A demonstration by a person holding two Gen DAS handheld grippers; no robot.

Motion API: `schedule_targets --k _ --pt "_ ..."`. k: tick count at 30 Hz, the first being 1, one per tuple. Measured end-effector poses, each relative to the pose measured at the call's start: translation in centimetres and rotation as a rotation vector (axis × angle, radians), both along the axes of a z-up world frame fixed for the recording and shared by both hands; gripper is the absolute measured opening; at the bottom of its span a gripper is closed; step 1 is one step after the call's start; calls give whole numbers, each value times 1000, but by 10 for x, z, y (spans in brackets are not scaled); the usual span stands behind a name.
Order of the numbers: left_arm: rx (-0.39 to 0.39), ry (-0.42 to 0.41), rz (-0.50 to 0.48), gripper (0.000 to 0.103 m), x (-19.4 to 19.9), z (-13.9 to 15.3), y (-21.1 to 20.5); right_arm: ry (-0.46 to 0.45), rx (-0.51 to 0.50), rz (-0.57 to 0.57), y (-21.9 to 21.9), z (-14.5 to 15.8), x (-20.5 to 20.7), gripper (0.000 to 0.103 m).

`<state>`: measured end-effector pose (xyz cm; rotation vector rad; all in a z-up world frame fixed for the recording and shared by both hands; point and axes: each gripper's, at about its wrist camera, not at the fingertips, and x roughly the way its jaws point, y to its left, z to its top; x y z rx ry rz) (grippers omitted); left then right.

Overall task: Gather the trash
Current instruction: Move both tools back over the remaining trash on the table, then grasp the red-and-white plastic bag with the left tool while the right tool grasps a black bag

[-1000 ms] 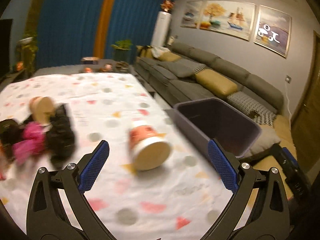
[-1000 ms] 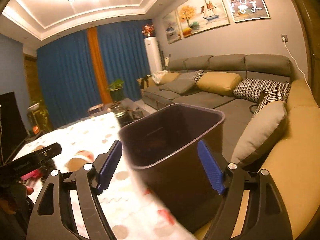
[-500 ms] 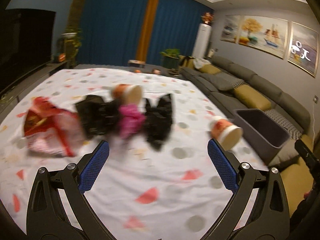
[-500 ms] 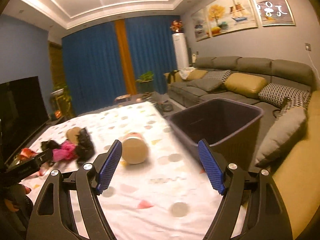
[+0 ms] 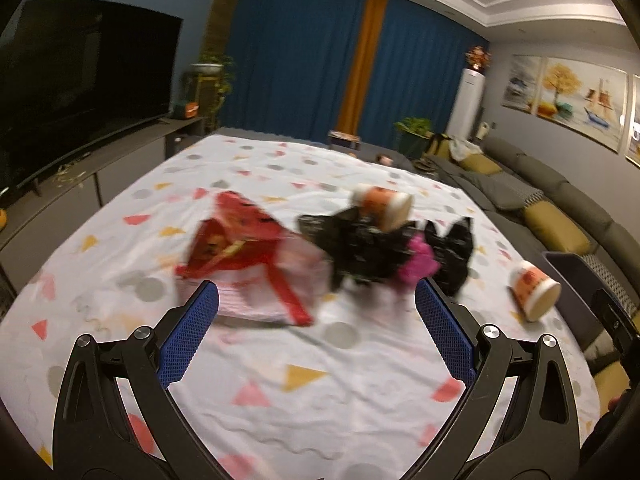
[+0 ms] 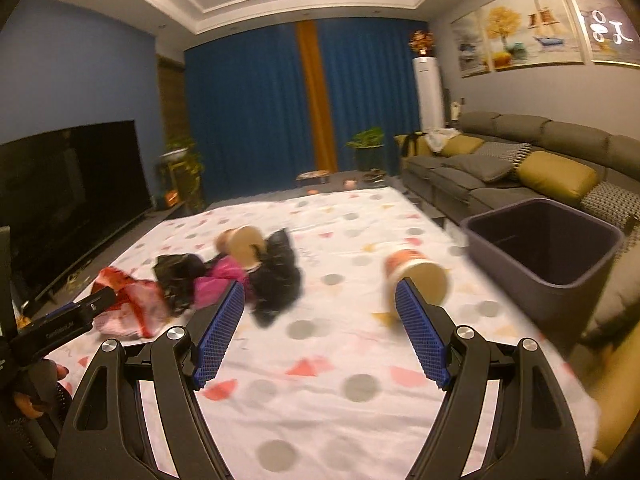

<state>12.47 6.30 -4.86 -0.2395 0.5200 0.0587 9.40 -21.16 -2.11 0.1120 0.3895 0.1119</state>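
Trash lies on a table under a white spotted cloth (image 5: 320, 380). A red and white bag (image 5: 248, 252) (image 6: 128, 300) is at the left, crumpled black plastic (image 5: 368, 248) (image 6: 276, 276) with a pink scrap (image 5: 418, 266) (image 6: 220, 280) in the middle, and a paper cup (image 5: 384, 204) (image 6: 242, 246) on its side behind them. A second cup (image 5: 534, 296) (image 6: 418, 276) lies nearer the dark bin (image 6: 540, 244) (image 5: 568, 264). My left gripper (image 5: 316, 300) is open above the cloth, short of the bag and black plastic. My right gripper (image 6: 320, 292) is open, empty, its right fingertip just in front of the second cup.
A grey sofa (image 6: 500, 168) with yellow cushions runs along the right wall behind the bin. A large dark TV (image 5: 80, 80) on a low cabinet stands at the left. Blue curtains, a plant and a white floor unit (image 6: 430, 92) fill the far end.
Both views have swung left, from the bin and sofa toward the trash pile. The bin slid to the right edge; the red bag and TV came into sight. Both grippers stayed open.
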Motion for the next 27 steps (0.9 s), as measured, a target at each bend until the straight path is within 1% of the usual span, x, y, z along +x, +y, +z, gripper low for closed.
schedule_targets --k 3,7,12,17,21,22,23,25,27 --pt "-7 6 44 97 2 -3 20 5 -10 43 18 2 13 76" --pt "-3 8 83 97 5 -5 38 19 -32 113 53 0 39 76" --pt "3 14 120 97 13 -8 60 52 -60 183 87 -5 66 69" --pt "-1 20 109 97 21 -11 70 101 -74 224 116 -15 98 61" --pt "-11 30 92 97 30 -14 75 137 -81 233 127 -23 114 58" --pt "-11 32 91 97 31 -15 75 146 -85 233 130 -25 118 56" --pt "-11 33 85 97 33 -16 75 153 -88 234 132 -27 121 50" --pt "-10 38 81 97 37 -18 77 170 -92 241 137 -31 126 46" --pt "-21 46 79 97 40 -19 78 183 -97 249 139 -35 129 40"
